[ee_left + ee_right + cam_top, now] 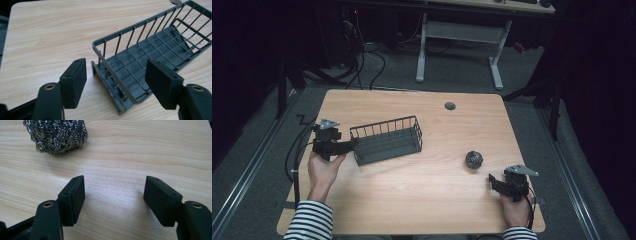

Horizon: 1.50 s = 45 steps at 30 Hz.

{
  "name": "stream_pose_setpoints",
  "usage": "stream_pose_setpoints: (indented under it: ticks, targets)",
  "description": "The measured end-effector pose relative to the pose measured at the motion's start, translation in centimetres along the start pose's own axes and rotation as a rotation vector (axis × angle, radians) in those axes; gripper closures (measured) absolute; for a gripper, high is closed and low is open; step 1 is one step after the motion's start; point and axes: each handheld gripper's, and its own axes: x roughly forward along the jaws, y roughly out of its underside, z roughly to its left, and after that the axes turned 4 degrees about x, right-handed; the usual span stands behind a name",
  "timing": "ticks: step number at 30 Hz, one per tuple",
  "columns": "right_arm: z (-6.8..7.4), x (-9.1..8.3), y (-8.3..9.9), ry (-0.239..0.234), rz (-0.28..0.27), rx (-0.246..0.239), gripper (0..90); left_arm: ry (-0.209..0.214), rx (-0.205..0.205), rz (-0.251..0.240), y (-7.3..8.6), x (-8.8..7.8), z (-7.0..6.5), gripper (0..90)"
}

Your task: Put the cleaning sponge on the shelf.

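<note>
No writing, label, brand, number or sign can be read anywhere in these shots. Nothing is printed on the wire basket, the steel scourer or the wooden tabletop, and nothing legible is found on the black pads either.

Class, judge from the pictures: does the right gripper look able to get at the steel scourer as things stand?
Probably yes. The right gripper is open, the scourer lies just ahead on bare table, and nothing stands between them.
</note>
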Motion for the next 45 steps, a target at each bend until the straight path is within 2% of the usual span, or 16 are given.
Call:
stream_pose_setpoints:
  ticks: [3,7,14,18,23,30,37,45]
  targets:
    - [0.0,0.0,0.0,0.000,0.000,-0.001,34.1,-0.016,-0.004,0.016,0.0,0.9,0.0,36.8]
    - [0.0,0.0,0.0,-0.001,0.000,-0.001,33.9,-0.011,-0.004,0.023,0.0,1.5,0.0,40.6]
    - [0.0,0.0,0.0,-0.004,0.001,-0.002,33.6,-0.006,0.012,0.038,0.2,1.9,-0.1,49.1]
    - [0.0,0.0,0.0,-0.007,0.000,-0.006,33.3,0.011,0.010,0.040,0.2,2.1,-0.1,54.1]
    - [0.0,0.0,0.0,-0.009,0.001,-0.006,32.8,0.011,0.000,0.043,0.2,2.1,0.0,59.6]
    - [0.0,0.0,0.0,-0.009,0.001,-0.010,32.6,0.010,0.007,0.042,0.2,2.4,-0.4,63.5]
    - [0.1,0.0,0.0,-0.012,0.005,-0.014,32.4,0.027,-0.006,0.033,-0.1,3.1,-1.3,65.1]
    - [0.1,0.0,0.0,-0.014,0.006,-0.015,32.4,0.036,0.003,0.023,-0.3,3.5,-2.2,66.0]
